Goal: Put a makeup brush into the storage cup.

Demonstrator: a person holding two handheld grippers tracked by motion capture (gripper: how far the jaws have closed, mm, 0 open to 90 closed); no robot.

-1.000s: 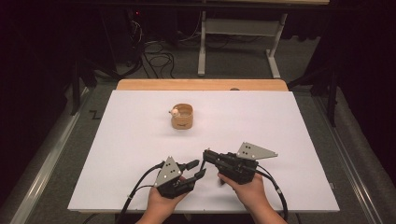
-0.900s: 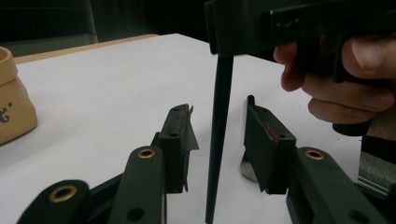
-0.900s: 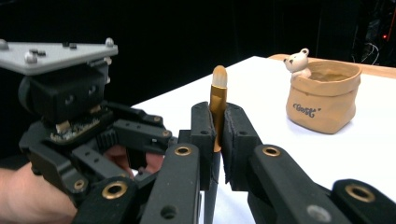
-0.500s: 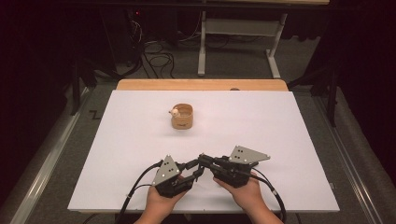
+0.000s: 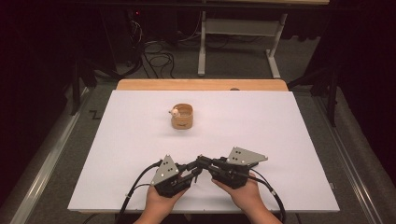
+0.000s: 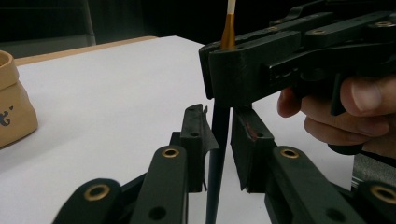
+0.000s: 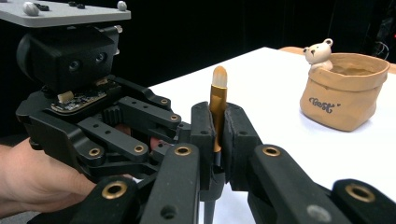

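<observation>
Jaws of the left gripper [image 6: 218, 140] have just been closing around the dark handle of a makeup brush [image 7: 217, 105]; a narrow gap shows between each pad and the handle, so they are not yet pressing on it. Held upright, the brush runs from between those jaws up into the right gripper [image 7: 218, 135], whose jaws are clamped tight on its gold ferrule, the pale tip standing just above them. On the high view both grippers meet nose to nose near the front edge of the white table [image 5: 280, 140], each in one of the person's hands. Well beyond the jaws stands a tan sack-shaped pot [image 5: 182, 116] with a small bear figure [image 7: 319, 51] on its rim.
</observation>
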